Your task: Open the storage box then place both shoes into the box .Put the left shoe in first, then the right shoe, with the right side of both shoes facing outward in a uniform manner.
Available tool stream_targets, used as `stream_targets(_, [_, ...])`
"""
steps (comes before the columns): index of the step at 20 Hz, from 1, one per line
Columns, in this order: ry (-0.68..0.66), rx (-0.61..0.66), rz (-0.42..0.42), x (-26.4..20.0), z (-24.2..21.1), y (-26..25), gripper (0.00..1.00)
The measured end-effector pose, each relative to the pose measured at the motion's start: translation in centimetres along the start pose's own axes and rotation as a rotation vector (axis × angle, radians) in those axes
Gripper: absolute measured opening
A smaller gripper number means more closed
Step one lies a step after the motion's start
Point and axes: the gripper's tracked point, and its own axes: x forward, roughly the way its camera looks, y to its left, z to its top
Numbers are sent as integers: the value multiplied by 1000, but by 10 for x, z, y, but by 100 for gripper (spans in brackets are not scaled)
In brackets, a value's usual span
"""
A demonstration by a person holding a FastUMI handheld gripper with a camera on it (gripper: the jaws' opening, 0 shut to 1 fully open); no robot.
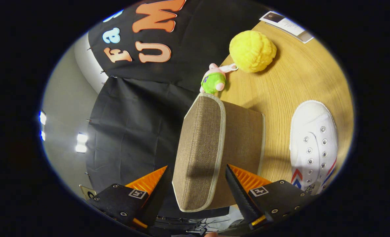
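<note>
Gripper (197, 184) spread wide, fingers (150, 184) on either side of the near end of the brown woven-fabric storage box (214, 148) with pale piping; no clear contact on either side, nothing clamped. Box sat closed on the light wooden tabletop (300, 75), lid on, view rolled sideways. White canvas lace-up shoe (313, 141) with red and blue side stripes lay on the table just beside the box, apart from it. Beyond the box: small pink plush toy in green (213, 80), touching a fluffy yellow ball (252, 51). Printed card (287, 25) at the far table edge.
</note>
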Motion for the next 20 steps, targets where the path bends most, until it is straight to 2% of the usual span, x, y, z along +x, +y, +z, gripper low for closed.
stream_targets(4, [46, 78, 61, 17, -9, 6, 98])
stream_targets(10, [11, 170, 120, 18, 0, 16, 97])
stream_targets(12, [-3, 188, 155, 17, 4, 26, 91])
stream_targets(13, [-1, 184, 148, 13, 3, 23, 79])
stream_targets(14, [-10, 186, 118, 20, 3, 17, 72])
stream_targets(15, [-26, 205, 93, 20, 8, 10, 47])
stream_targets(17, [-77, 238, 80, 20, 16, 11, 11])
stream_targets(18, [-95, 236, 71, 22, 16, 15, 4])
stream_targets(20, [-115, 209, 69, 22, 17, 25, 1])
